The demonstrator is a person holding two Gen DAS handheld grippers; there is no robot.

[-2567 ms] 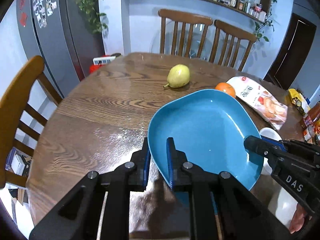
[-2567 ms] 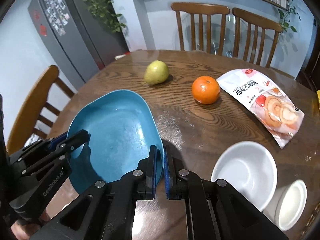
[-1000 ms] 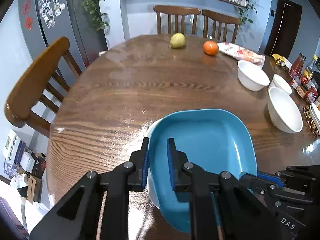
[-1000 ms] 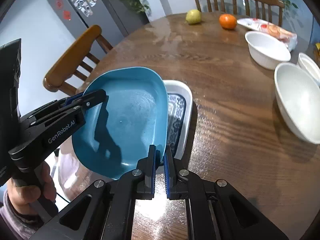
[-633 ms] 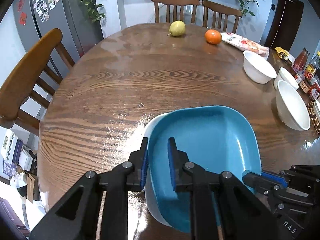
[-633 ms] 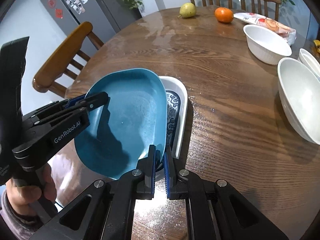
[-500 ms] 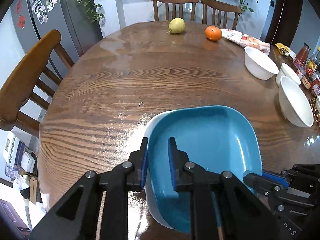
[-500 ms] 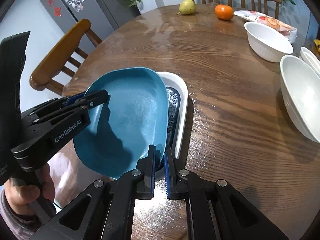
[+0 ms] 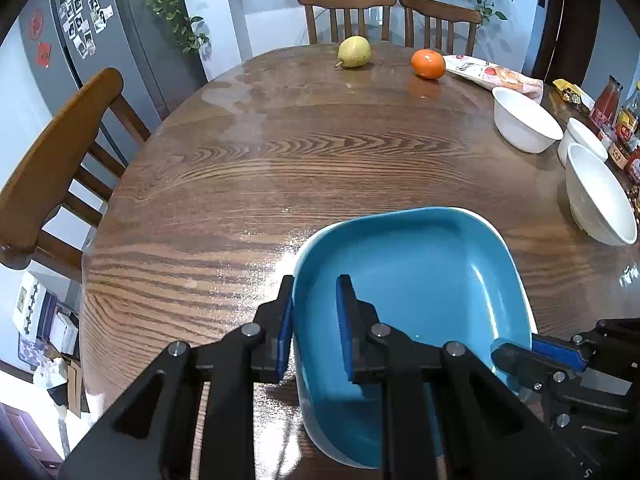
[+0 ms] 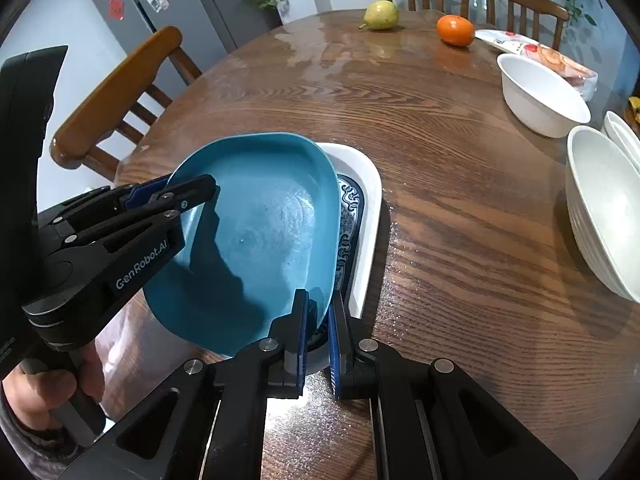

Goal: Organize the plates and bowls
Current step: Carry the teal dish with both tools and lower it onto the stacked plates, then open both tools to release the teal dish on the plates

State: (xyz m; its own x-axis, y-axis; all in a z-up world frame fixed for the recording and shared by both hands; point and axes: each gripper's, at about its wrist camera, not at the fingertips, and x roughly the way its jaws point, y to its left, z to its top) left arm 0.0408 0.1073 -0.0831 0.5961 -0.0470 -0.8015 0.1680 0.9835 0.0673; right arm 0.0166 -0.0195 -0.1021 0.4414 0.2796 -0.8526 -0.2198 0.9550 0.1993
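A blue plate [image 9: 416,280] [image 10: 260,232] is held by both grippers. My left gripper [image 9: 314,320] is shut on its left rim. My right gripper [image 10: 318,328] is shut on its right rim. The blue plate lies over a white rectangular dish [image 10: 362,200] with a blue pattern, near the table's front edge; only the dish's white rim [image 9: 520,288] shows in the left wrist view. White bowls [image 9: 524,124] [image 9: 596,196] [image 10: 540,92] [image 10: 604,208] stand at the right side of the table.
A round wooden table [image 9: 320,152] carries a pear [image 9: 354,52], an orange [image 9: 428,64] and a snack packet [image 9: 492,74] at the far side. Bottles [image 9: 608,100] stand at the right edge. Wooden chairs stand at the left [image 9: 60,152] and behind [image 9: 344,12].
Both grippers carried the blue plate back from the far side to the near edge and lowered it over the white patterned dish, which it now covers more fully.
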